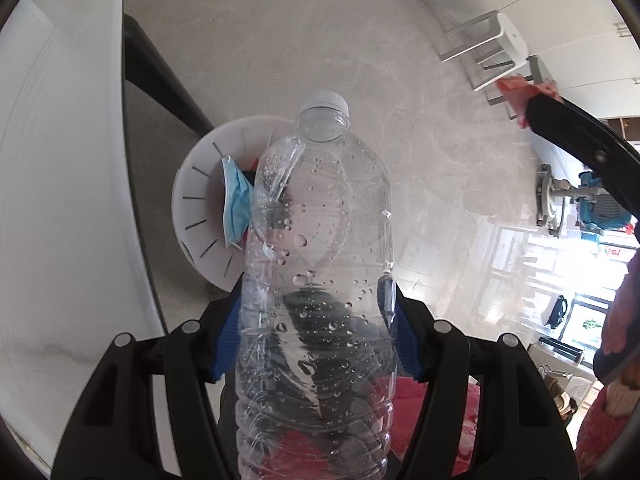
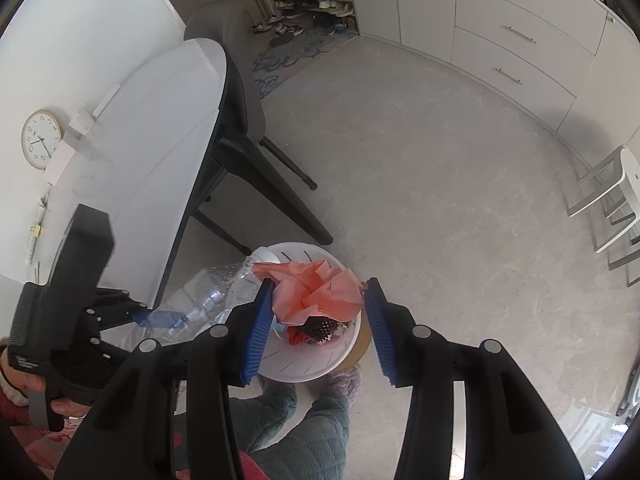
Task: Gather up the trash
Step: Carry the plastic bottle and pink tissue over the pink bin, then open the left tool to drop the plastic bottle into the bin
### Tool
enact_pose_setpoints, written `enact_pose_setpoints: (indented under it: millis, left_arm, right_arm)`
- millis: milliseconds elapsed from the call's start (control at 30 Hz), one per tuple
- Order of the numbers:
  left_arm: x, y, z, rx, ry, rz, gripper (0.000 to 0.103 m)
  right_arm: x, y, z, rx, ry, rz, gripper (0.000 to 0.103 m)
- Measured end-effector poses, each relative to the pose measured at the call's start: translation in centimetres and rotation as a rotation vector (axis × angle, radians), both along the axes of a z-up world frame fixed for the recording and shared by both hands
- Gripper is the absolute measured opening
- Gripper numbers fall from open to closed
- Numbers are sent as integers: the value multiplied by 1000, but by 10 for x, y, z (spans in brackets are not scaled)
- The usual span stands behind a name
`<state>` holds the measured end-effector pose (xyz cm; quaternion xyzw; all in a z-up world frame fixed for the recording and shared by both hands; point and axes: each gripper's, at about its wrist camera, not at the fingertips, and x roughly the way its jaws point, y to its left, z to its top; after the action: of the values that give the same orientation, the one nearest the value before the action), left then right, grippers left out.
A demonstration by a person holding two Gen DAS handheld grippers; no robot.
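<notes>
Grippers, left point(image 1: 316, 320) and right point(image 2: 316, 312), steeply downward over bin point(image 2: 320, 368) (jaws clamping bottle point(image 1: 316, 240), pink paper point(image 2: 316, 292)).

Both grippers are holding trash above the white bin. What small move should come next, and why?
Probably open the right gripper so the crumpled pink paper falls. It hangs directly over the white bin, which already holds trash. The bottle in the left gripper sits more toward the bin's edge, so it should follow after.
</notes>
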<state>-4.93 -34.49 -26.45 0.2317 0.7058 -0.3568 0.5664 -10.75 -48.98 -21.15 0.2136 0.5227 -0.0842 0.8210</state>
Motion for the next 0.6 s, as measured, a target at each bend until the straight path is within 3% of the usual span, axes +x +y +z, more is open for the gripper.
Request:
enact_pose_setpoints:
  millis: [67, 100, 233, 367, 600]
  left_arm:
    - [1, -2, -6, 38, 8, 10, 66]
    - [3, -1, -6, 47, 17, 17, 74]
    - [4, -5, 3, 31, 6, 56, 80]
    - [7, -7, 19, 8, -30, 69, 80]
    - [15, 25, 67, -38, -138, 124, 80]
  right_arm:
    - [-2, -2, -3, 11, 1, 10, 47]
    - [-3, -3, -5, 15, 1, 15, 47]
    - [-2, -1, -5, 30, -6, 33, 47]
    - [1, 3, -6, 40, -11, 50, 46]
    - [4, 25, -6, 47, -12, 107, 47]
